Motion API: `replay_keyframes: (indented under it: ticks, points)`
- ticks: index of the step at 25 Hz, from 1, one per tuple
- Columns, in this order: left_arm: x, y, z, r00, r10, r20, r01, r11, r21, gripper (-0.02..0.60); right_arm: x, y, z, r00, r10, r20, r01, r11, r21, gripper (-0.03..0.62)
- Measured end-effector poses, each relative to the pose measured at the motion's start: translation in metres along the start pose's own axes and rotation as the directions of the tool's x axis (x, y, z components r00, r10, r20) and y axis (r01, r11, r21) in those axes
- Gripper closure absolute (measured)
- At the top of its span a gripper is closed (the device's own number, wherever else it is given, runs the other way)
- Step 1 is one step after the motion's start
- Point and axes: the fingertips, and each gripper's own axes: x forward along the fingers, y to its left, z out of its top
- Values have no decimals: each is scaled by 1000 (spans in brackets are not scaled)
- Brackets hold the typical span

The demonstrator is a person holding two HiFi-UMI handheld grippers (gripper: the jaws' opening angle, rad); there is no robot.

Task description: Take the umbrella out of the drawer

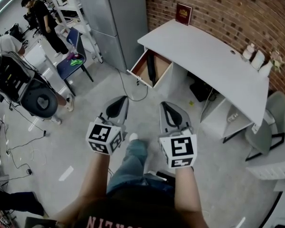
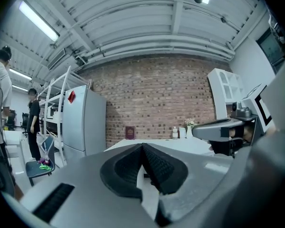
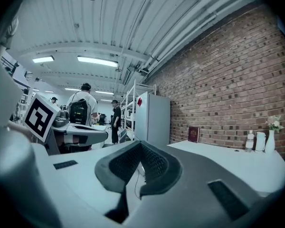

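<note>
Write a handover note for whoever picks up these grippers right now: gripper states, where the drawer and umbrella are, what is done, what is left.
Left gripper: shut, empty, held out in front of the person, well short of the desk.
Right gripper: shut, empty, beside the left one.
Drawer: pulled open at the near end of the white desk.
Umbrella: dark, lying inside the open drawer, untouched.
Done: drawer is open.
Left: approach the drawer, open a gripper, grasp the umbrella and lift it out.

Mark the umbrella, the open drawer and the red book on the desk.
umbrella [image 1: 152, 69]: head view, middle of its dark length.
drawer [image 1: 164, 65]: head view, bare wooden bottom.
red book [image 1: 183, 14]: head view, its cover.
</note>
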Motion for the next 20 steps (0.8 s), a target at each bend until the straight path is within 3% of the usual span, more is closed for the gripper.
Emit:
replay_keyframes:
  ticks: [14, 20]
  points:
    - [121, 129, -13, 997, -62, -38, 60, 998, -36, 584, 166, -22, -12, 998, -6, -61, 6, 1000, 0, 602]
    - [191, 184, -24, 991, -85, -101, 83, 996, -19, 584, 245, -40, -20, 994, -1, -112, 6, 999, 44, 602]
